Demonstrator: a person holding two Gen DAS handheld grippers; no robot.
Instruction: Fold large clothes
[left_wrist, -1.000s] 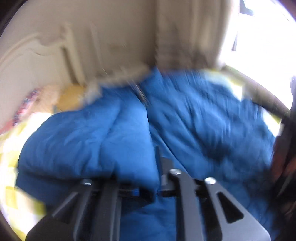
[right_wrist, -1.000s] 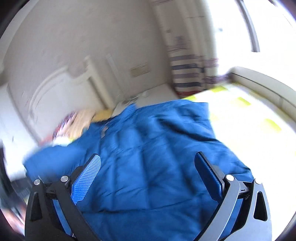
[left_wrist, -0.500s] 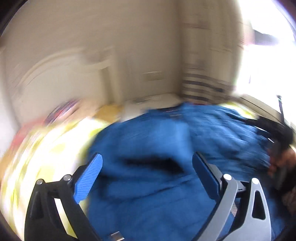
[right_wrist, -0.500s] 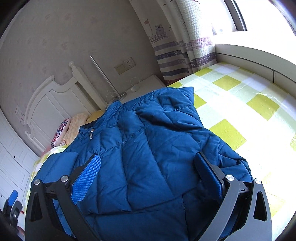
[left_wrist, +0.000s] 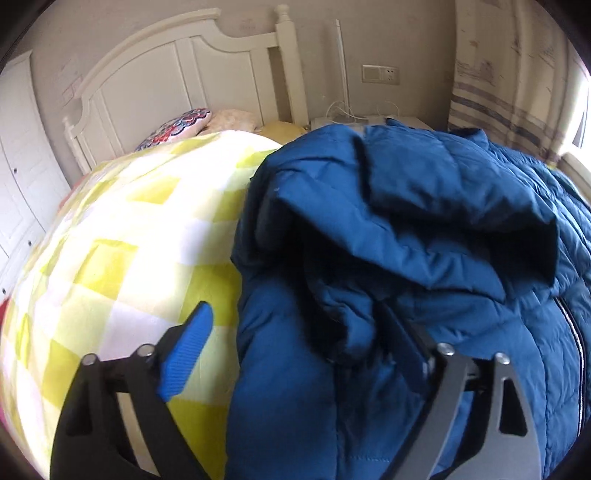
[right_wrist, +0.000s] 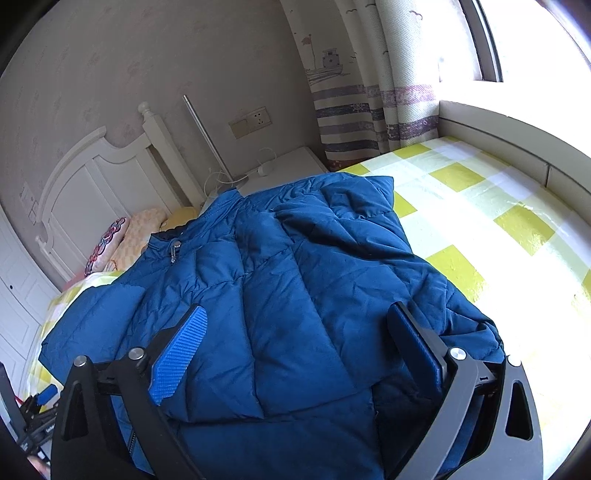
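A large blue puffer jacket (right_wrist: 295, 280) lies on the bed, its sides folded in over the body and its zipper collar towards the headboard. In the left wrist view the jacket (left_wrist: 406, 236) lies bunched, with a folded sleeve on top. My left gripper (left_wrist: 295, 350) is open and empty over the jacket's left edge, one finger over the bedspread. My right gripper (right_wrist: 299, 354) is open and empty just above the jacket's near part.
The bed has a yellow and white checked bedspread (left_wrist: 122, 251) (right_wrist: 498, 221). A white headboard (left_wrist: 177, 74) and pillows (left_wrist: 184, 123) are at the far end. A white nightstand (right_wrist: 280, 166) with cables, a striped curtain (right_wrist: 369, 110) and a window ledge (right_wrist: 517, 133) stand beyond.
My left gripper was shut on the jacket's edge a second ago; it has let go, opened and swung to the jacket's left side. My right gripper stayed open over the jacket.
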